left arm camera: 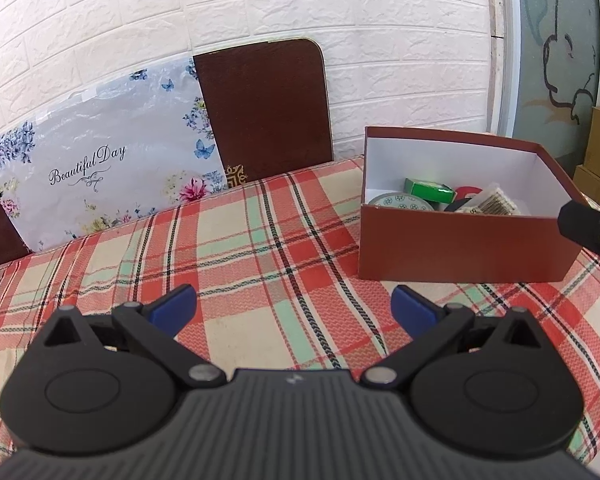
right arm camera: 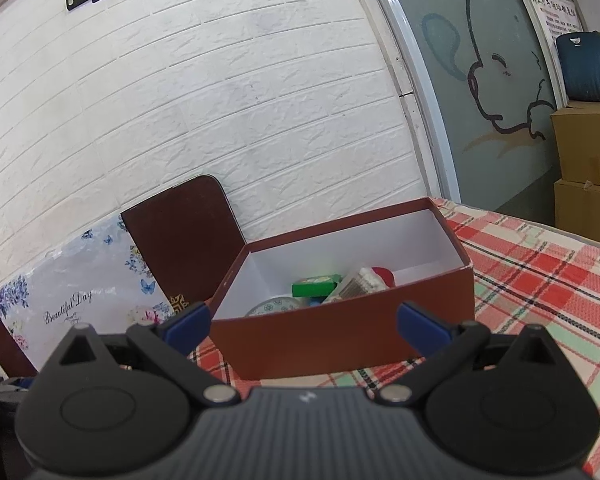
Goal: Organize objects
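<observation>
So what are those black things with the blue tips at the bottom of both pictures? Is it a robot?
Not a robot. A person holds a pinching tool in each hand, and each tool carries a camera looking out along its two blue-tipped fingers. One picture comes from the left gripper, the other from the right gripper. Both are open and hold nothing.

Ahead is a table with a checked tablecloth. On it stands a brown box without a lid. Inside lie a small green box, a round tin with a pattern on top, something red and a few other bits too small to name. A flowery board saying "Beautiful Day" leans against the white wall.
</observation>
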Tool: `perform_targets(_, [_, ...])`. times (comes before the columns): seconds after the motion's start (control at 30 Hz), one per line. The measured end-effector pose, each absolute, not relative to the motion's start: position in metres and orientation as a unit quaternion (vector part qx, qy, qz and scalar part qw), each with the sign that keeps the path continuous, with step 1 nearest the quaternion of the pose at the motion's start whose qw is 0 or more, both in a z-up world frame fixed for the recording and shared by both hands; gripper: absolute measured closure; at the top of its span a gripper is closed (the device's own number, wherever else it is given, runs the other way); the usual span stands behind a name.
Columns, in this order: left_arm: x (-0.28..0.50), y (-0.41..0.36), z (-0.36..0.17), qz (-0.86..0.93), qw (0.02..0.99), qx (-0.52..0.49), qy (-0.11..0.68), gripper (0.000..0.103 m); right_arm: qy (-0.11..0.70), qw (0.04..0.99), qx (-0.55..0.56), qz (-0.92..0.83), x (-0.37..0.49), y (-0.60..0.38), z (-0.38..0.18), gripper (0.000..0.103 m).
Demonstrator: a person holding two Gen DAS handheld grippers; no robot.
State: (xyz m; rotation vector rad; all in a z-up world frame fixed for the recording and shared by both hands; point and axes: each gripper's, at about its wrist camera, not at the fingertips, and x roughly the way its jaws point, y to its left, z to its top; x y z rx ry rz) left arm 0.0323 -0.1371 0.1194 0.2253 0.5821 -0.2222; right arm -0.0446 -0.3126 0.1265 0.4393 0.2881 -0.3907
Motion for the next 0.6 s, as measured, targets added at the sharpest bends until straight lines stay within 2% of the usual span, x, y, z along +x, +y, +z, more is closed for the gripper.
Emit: perform_targets(0.6, [0.0308,-0.1399,0.1143,-0.122,0.939,0.118,0.298,0.000,0.149,0.945,0.220,-0.193,-0.0434,-0.3124,0.1215,0.000])
